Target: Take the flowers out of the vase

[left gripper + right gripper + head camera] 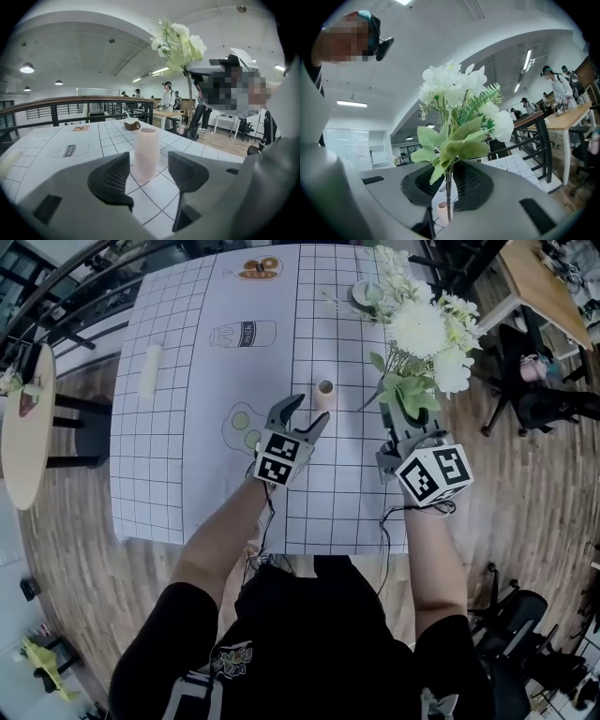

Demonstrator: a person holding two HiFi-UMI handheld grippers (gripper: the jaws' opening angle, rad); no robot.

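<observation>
Two grippers over the table [187, 456] in my head view, flowers [427, 334] in the right gripper [401, 418], out of the vase [325, 393] beside the left gripper [305, 413], left gripper view, I read jaws apart, vase upright ahead, untouched, right gripper view, jaws clamped on the stem [448, 190].

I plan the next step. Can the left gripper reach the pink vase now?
Probably yes: the left gripper has its jaws apart, aimed at the pink vase, with only bare table between them.

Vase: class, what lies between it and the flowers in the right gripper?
Between vase and flowers, only bare gridded table, in the head view.
</observation>
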